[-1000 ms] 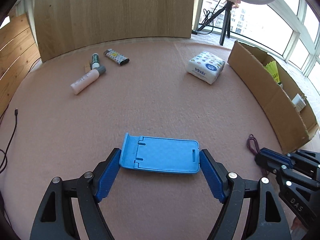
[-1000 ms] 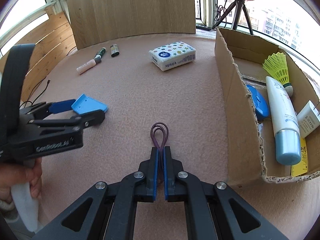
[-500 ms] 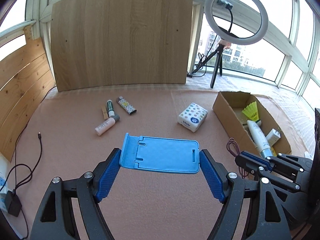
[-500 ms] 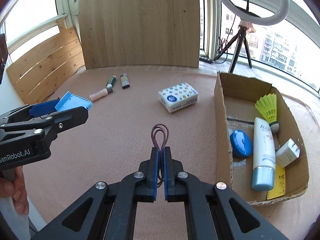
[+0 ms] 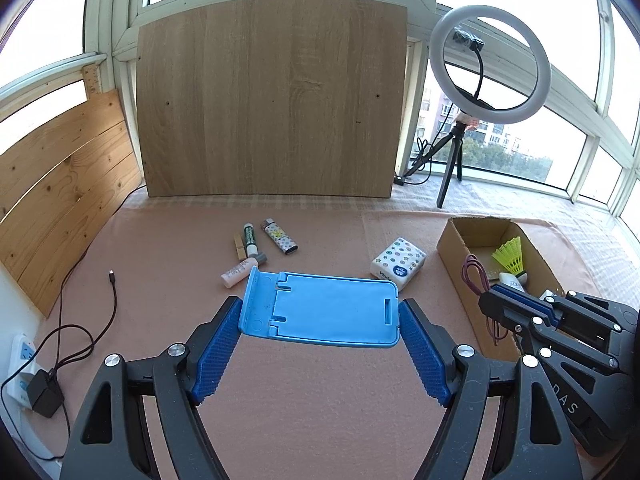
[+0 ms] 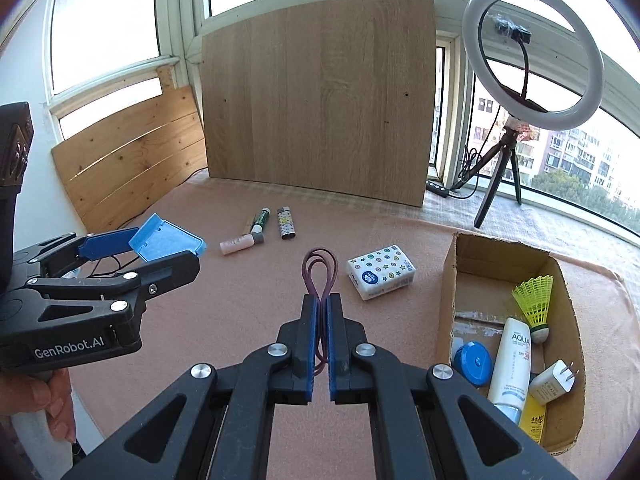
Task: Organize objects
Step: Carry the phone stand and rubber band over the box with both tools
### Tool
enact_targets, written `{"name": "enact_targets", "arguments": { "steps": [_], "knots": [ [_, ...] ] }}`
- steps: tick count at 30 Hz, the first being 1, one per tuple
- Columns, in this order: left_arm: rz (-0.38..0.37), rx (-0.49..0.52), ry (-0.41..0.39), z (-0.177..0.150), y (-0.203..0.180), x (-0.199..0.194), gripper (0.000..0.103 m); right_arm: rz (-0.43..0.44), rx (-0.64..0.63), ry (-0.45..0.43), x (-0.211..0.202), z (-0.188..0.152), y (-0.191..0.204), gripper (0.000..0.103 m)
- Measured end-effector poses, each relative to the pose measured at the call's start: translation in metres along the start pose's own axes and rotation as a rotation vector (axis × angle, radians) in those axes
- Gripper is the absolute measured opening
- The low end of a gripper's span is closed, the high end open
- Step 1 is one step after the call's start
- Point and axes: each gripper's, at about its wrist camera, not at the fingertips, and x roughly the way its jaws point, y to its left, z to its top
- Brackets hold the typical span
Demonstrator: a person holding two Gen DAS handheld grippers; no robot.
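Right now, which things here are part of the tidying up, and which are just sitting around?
In the job:
blue phone stand, clamped in left gripper
purple hair tie, pinched in right gripper
cardboard box
tissue pack
lighter

Lying about:
ring light
wooden board

Glazed home balcony: wraparound windows (image 5: 500,12), apartment blocks (image 6: 572,152) outside.

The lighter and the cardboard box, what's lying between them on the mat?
The tissue pack lies between the lighter and the cardboard box; the right wrist view shows it.
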Motion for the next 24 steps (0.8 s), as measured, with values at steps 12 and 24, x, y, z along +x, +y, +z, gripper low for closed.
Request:
{"name": "enact_targets", "arguments": {
  "steps": [12, 24],
  "knots": [
    [-0.087, 0.117, -0.005, 0.008, -0.112, 0.016, 0.081, -0.064, 0.097, -0.04, -0.037, -0.025, -0.082, 0.004],
    [-0.203, 0.235, 0.019, 0.01, -0.229, 0.043, 0.081, -0.175, 0.225, -0.036, -0.071, -0.063, -0.17, 0.004]
  ]
}}
